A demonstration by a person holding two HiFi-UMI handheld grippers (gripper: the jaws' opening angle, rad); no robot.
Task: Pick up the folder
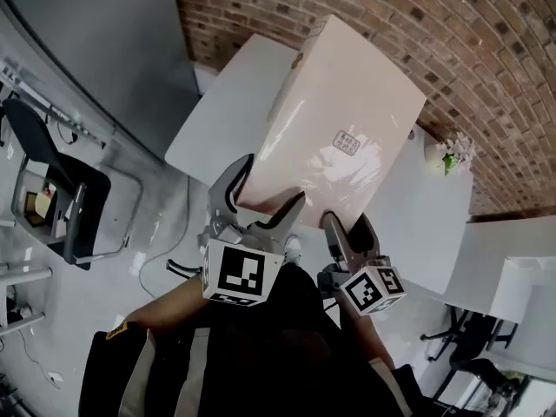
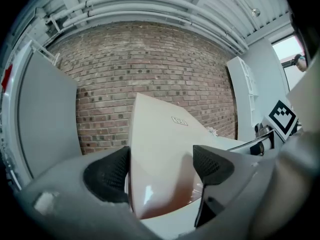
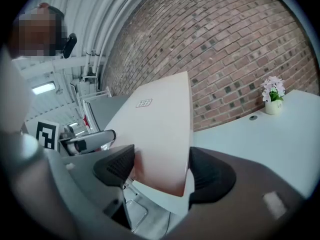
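Observation:
A pale cream folder (image 1: 339, 120) with a small label hangs tilted above the white table (image 1: 217, 102), its near edge low. My left gripper (image 1: 261, 194) is shut on the folder's near left corner, and my right gripper (image 1: 347, 228) grips the near edge just to the right. In the left gripper view the folder (image 2: 160, 149) fills the gap between the black pads of the left gripper (image 2: 162, 171). Seen from the right gripper view, the folder (image 3: 160, 129) sits between both pads of the right gripper (image 3: 160, 171).
A brick wall (image 1: 486, 50) backs the table. A small flower pot (image 1: 447, 155) stands on the table's far right, also in the right gripper view (image 3: 272, 96). A black chair (image 1: 52, 189) stands at left. Another white table (image 1: 512, 268) and an office chair (image 1: 460, 337) are at right.

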